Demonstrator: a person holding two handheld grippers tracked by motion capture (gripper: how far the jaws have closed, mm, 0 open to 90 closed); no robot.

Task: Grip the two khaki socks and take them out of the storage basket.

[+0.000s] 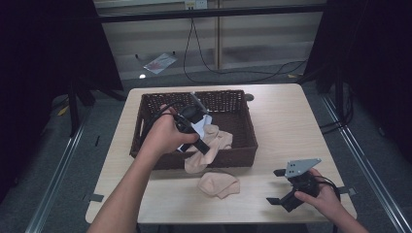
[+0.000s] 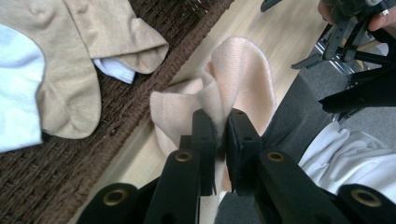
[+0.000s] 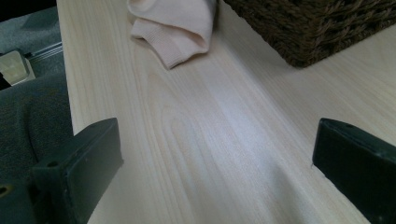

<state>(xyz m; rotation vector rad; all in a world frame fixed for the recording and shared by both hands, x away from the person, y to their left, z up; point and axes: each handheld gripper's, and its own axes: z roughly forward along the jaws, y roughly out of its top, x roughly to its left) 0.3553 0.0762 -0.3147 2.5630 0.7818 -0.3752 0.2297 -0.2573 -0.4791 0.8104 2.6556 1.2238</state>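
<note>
My left gripper (image 1: 206, 148) hovers over the front rim of a dark wicker basket (image 1: 243, 124), tilted down, its jaws shut on a pale peach sock (image 1: 196, 164) that droops over the rim. In the left gripper view, the left gripper (image 2: 222, 126) pinches a fold of that peach sock (image 2: 240, 65). A second peach sock (image 1: 218, 184) lies crumpled on the table just in front of the basket, and in the right gripper view this second sock (image 3: 173, 28) lies beside the basket wall. My right gripper (image 1: 274, 187) rests at the table's front right, open and with nothing in it, and the right gripper (image 3: 217, 140) points across bare wood.
Inside the basket (image 2: 56, 163) lie tan socks (image 2: 70, 79) and a white sock (image 2: 16, 88). The light wooden table (image 1: 286, 121) has free room right of the basket. Dark curtains and floor cables surround the table. The person's lap is just below the front edge.
</note>
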